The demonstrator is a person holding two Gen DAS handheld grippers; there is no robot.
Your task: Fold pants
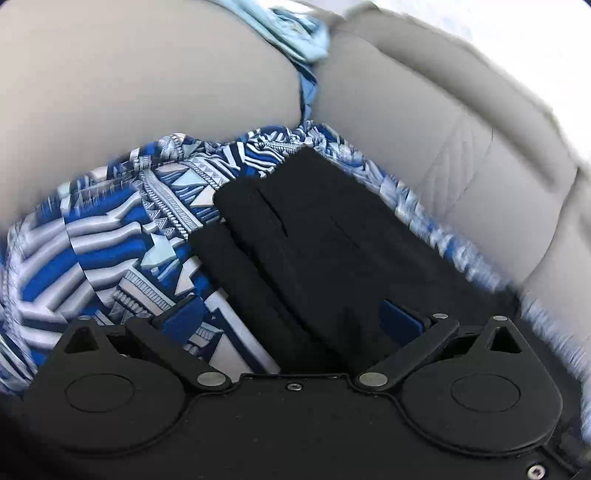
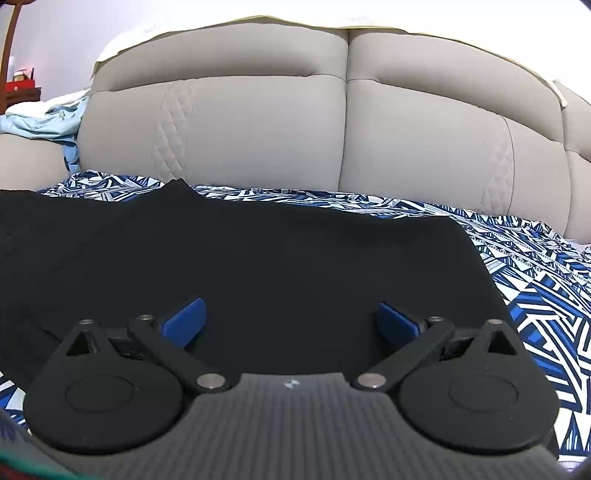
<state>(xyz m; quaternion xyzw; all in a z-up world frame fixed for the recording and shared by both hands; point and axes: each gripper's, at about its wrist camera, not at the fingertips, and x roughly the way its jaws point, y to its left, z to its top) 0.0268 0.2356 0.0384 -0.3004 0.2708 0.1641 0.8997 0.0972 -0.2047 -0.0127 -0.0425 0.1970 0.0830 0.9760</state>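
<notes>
Grey padded cushions (image 1: 424, 122) fill the background of the left wrist view, which is tilted and smeared at its edges, with a strip of light blue cloth (image 1: 295, 33) wedged in the gap between two of them. Below lies a blue-and-white geometric patterned sheet (image 1: 110, 236), and on it the black pants (image 1: 317, 251), folded into layers whose stacked edges run diagonally from the upper middle toward the camera. The left gripper (image 1: 291, 325) sits over the pants with its jaws spread wide; one blue pad (image 1: 400, 317) shows against the black fabric, the other (image 1: 181, 319) over the patterned sheet just beside the pants' edge, and nothing is pinched between them. From the right wrist view, the same grey cushions (image 2: 332, 133) rise as an upright quilted backrest behind the patterned sheet (image 2: 546, 295), with light blue cloth (image 2: 33, 122) heaped at far left. The black pants (image 2: 258, 258) spread flat across the sheet, and the right gripper (image 2: 291, 321) hangs low above them, jaws wide apart, both blue pads (image 2: 184, 321) over the fabric and gripping nothing.
</notes>
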